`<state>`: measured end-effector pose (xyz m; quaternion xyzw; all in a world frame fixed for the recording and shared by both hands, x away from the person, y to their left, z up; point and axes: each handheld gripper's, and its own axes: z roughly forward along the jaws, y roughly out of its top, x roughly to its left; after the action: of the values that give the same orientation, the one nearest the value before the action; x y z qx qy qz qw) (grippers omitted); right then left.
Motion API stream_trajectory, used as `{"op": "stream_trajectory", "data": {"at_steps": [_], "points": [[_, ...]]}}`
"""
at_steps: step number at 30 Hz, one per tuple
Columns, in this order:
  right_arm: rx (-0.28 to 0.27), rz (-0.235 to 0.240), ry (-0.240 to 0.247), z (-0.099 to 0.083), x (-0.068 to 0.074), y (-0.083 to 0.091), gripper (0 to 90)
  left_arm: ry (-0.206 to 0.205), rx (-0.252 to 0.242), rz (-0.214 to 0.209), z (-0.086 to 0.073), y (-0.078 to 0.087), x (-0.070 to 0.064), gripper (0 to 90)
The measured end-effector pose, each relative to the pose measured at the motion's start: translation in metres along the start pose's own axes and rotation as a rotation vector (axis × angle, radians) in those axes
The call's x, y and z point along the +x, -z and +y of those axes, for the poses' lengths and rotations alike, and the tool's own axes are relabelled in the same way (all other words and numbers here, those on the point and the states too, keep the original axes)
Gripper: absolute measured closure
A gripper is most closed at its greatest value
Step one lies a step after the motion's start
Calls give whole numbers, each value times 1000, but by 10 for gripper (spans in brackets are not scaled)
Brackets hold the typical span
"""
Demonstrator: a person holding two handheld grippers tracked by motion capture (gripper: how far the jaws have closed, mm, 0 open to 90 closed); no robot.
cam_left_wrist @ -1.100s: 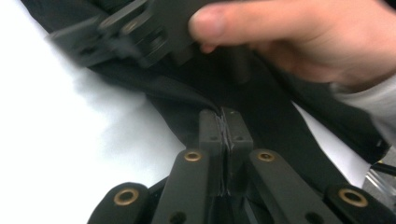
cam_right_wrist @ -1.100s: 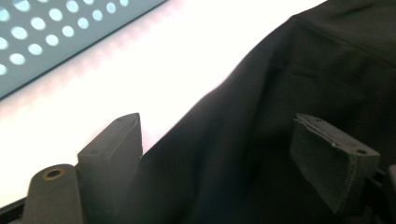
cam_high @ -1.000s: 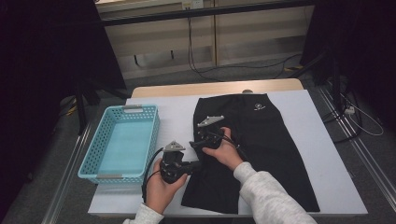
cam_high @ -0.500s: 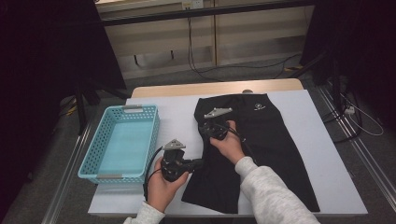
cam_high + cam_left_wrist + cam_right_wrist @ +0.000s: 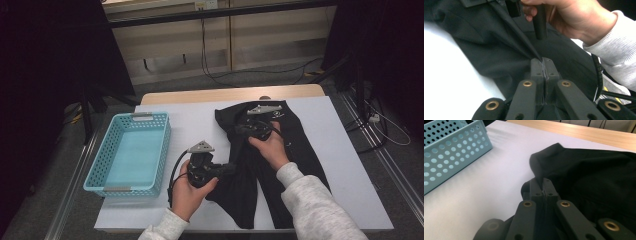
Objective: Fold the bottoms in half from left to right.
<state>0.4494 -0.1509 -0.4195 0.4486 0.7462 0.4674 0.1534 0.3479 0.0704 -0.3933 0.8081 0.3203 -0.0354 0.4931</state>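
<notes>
Right gripper [image 5: 239,131] moved up toward the far edge of the tabletop [image 5: 190,120], dragging the shorts [image 5: 290,150] along. Fingers pinched tight on fabric, same with left gripper [image 5: 231,169]. Probably mid-fold, basket [image 5: 131,150] next.

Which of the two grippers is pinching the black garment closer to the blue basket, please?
The left gripper, gripping the black garment at its near left edge beside the blue basket; the right gripper pinches farther back, near the middle.

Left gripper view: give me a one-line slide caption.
Left tool shut on a taut fold of the black garment, right hand beyond.
</notes>
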Motion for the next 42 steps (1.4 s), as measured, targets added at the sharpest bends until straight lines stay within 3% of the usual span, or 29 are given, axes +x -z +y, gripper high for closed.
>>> {"op": "stream_trajectory", "data": {"at_steps": [8,12,13,14,15,16,17,19,20,21,22,23,25,29,35,42], "points": [[-12,-15,-8,-1,-11,12,898,-25,7,-25,8,-12,-6,888],[-23,-40,-17,-1,-21,29,897,-29,2,-75,18,-26,-11,888],[-29,-60,-29,-1,-33,46,897,-47,5,-105,23,-35,-18,884],[-29,-60,-29,-1,-33,46,897,-47,5,-105,23,-35,-18,873],[-54,-68,-63,-3,-50,68,898,-71,3,-119,26,-44,-23,793],[-54,-68,-63,-3,-50,68,898,-71,3,-119,26,-44,-23,684],[-77,-89,-105,-8,-72,92,898,-78,2,-99,27,-47,-22,602],[-87,-139,-135,-16,-93,109,875,-92,6,-57,26,-45,-16,501],[-71,-160,-151,-22,-103,115,763,-98,0,-31,25,-43,-11,433],[-39,-189,-162,-28,-110,118,588,-108,-4,-3,25,-40,-6,377],[-39,-189,-162,-28,-110,118,588,-108,-4,-3,25,-40,-6,339],[15,-203,-113,-40,-112,117,534,-116,1,36,23,-34,4,298],[25,-215,-83,-48,-107,114,444,-122,3,69,20,-30,13,258],[62,-241,-17,-59,-92,107,368,-121,21,102,13,-23,27,201],[63,-247,41,-59,-81,103,363,-113,33,154,3,-13,48,181],[68,-252,78,-51,-74,83,391,-104,38,196,-2,-6,59,176]]}}
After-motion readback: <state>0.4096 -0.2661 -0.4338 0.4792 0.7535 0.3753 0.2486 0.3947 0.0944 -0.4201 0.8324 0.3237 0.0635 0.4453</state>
